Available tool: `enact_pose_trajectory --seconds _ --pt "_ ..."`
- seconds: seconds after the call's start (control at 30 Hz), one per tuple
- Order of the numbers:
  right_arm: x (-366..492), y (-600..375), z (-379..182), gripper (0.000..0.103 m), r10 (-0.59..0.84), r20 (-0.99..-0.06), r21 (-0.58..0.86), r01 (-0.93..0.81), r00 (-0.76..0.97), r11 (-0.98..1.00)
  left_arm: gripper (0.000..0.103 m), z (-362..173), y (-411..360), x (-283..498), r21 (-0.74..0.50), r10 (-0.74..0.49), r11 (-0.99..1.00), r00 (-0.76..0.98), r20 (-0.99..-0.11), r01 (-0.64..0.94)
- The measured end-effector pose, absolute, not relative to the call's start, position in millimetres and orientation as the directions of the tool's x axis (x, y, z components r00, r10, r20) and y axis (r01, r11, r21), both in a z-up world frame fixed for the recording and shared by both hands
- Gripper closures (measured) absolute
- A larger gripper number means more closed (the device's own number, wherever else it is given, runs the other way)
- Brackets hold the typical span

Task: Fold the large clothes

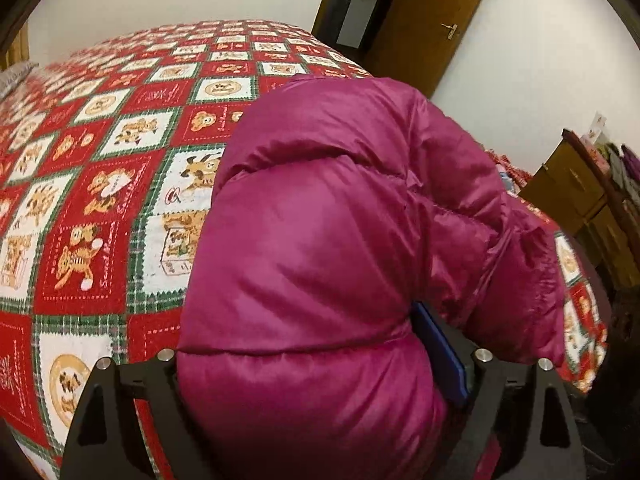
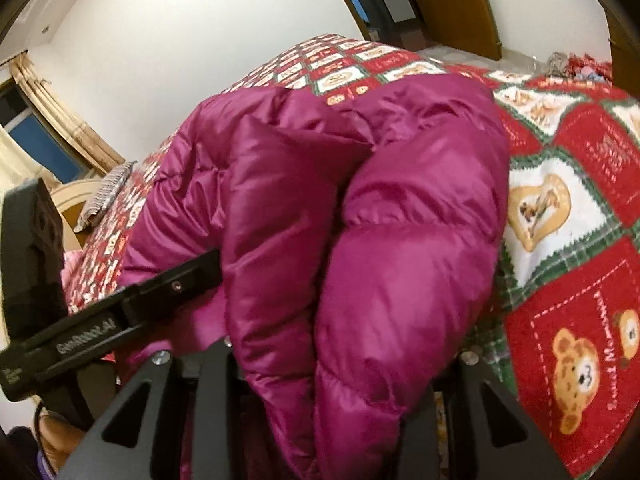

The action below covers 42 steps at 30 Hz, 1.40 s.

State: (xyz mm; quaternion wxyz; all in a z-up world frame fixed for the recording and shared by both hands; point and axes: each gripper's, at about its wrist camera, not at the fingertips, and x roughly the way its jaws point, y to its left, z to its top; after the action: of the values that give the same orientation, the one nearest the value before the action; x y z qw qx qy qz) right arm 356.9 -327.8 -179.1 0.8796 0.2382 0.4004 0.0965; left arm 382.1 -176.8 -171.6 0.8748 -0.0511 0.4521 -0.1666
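Note:
A magenta puffer jacket (image 1: 320, 248) is bunched up over a bed with a red, white and green teddy-bear quilt (image 1: 100, 200). My left gripper (image 1: 320, 380) is shut on a thick fold of the jacket; the padding fills the space between its jaws and one blue pad (image 1: 444, 356) shows on the right. In the right wrist view the jacket (image 2: 360, 240) bulges between the jaws of my right gripper (image 2: 340, 380), which is shut on it. The left gripper's black body (image 2: 80, 328) shows at the left, pressed into the jacket. The fingertips are hidden by fabric.
The quilt (image 2: 580, 280) spreads far around the jacket. A brown wooden door (image 1: 432, 24) stands open beyond the bed. A wooden cabinet (image 1: 580, 192) stands at the right. A striped pillow (image 2: 104, 196) lies by the headboard, and a curtained window (image 2: 36, 120) is behind it.

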Motion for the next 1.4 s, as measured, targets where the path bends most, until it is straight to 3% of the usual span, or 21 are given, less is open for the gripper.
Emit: enact_pose_trajectory --seconds 0.1,0.27,0.57,0.6,0.67,0.77,1.03,1.13,1.4 --pt "352 -328 -178 0.066 0.346 -0.662 0.488 0.033 0.665 0.872 0.007 -176 -177 386 -0.228 -0.329 0.942 0.539 -0.775 0.246" --pt "340 -329 -171 0.055 0.279 -0.689 0.442 0.082 0.669 0.893 0.003 -176 -182 383 -0.186 -0.309 0.945 0.551 -0.775 0.269" --pt "286 -340 -125 0.053 0.071 -0.676 0.282 0.168 0.734 0.945 0.003 -177 -185 383 -0.160 -0.292 0.949 0.563 -0.773 0.272" --pt "283 -337 -116 0.054 0.038 -0.664 0.251 0.175 0.747 0.952 0.003 -177 -186 383 -0.152 -0.286 0.950 0.566 -0.773 0.272" --pt "282 -326 -97 0.069 -0.030 -0.635 0.182 0.187 0.772 0.965 0.003 -176 -187 383 -0.146 -0.281 0.951 0.569 -0.772 0.272" --pt "297 -320 -81 0.070 -0.070 -0.611 0.152 0.204 0.788 0.967 0.003 -176 -187 383 -0.141 -0.278 0.952 0.570 -0.773 0.272" --pt "347 -327 -142 0.072 -0.026 -0.748 0.213 0.278 0.663 0.936 0.003 -176 -189 383 -0.128 -0.268 0.953 0.575 -0.773 0.274" --pt "342 -336 -156 0.073 0.006 -0.736 0.279 0.295 0.677 0.914 0.002 -176 -191 384 -0.114 -0.255 0.956 0.577 -0.776 0.269" --pt "334 -325 -168 0.074 -0.089 -0.661 0.216 0.302 0.745 0.929 0.002 -176 -190 387 -0.110 -0.251 0.956 0.566 -0.786 0.270"
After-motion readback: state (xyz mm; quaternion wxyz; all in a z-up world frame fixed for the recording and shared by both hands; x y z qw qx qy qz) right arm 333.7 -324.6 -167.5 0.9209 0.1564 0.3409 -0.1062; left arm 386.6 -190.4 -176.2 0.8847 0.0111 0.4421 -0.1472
